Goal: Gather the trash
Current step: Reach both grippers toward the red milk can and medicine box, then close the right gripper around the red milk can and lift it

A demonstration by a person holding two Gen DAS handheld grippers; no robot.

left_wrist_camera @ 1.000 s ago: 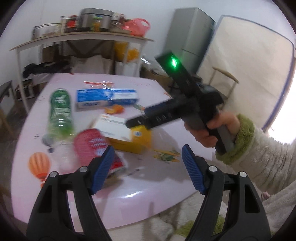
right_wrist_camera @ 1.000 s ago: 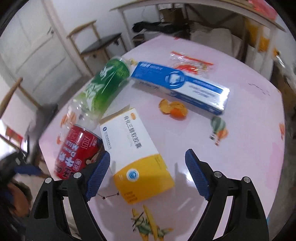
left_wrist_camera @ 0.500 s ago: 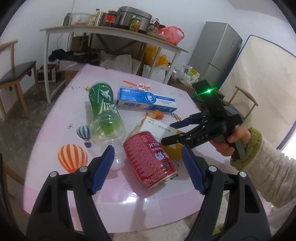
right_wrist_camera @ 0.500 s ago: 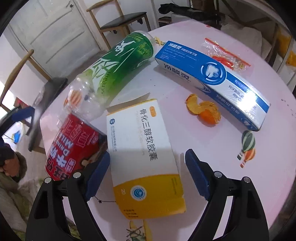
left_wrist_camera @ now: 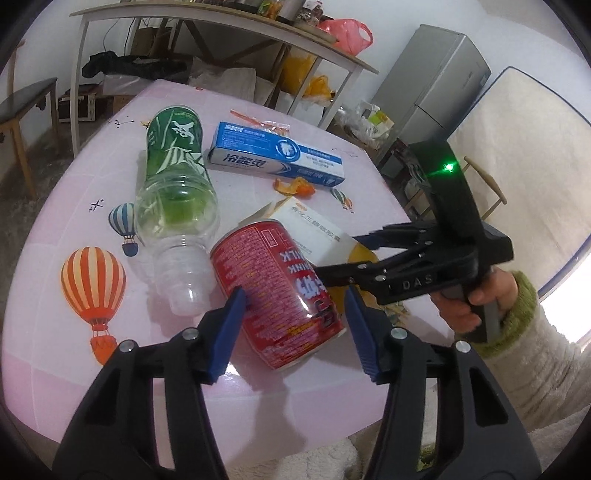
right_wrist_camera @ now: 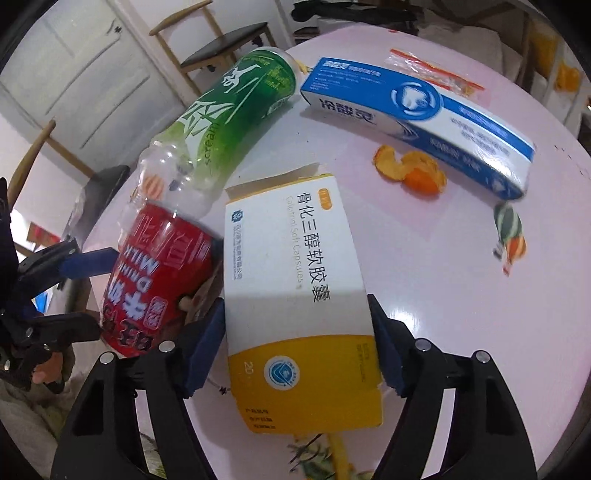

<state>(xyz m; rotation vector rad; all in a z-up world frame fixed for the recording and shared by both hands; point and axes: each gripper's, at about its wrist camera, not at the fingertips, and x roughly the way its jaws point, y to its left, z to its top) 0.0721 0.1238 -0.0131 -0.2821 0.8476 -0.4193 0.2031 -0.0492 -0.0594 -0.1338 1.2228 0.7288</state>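
Observation:
A red drink can (left_wrist_camera: 277, 288) lies on its side on the pink table (left_wrist_camera: 66, 192). My left gripper (left_wrist_camera: 295, 328) straddles it; its jaws are closing and both blue pads touch the can's sides. Beside it lies a white and yellow medicine box (right_wrist_camera: 295, 266). My right gripper (right_wrist_camera: 295, 347) is closing on the box, one pad against each long edge. In the right wrist view the can (right_wrist_camera: 162, 273) sits left of the box with the left gripper (right_wrist_camera: 99, 291) around it. A hand holds the right gripper (left_wrist_camera: 340, 256).
A green-labelled plastic bottle (left_wrist_camera: 173, 173), a blue toothpaste box (left_wrist_camera: 277, 158), orange peel (left_wrist_camera: 295, 186) and a clear wrapper (left_wrist_camera: 258, 123) lie further back on the table. Beyond stand a cluttered shelf table (left_wrist_camera: 221, 14), a fridge (left_wrist_camera: 432, 81) and a chair (right_wrist_camera: 221, 44).
Both grippers sank toward the table and narrowed. The left one came up around the red can, the right one around the white and yellow box.

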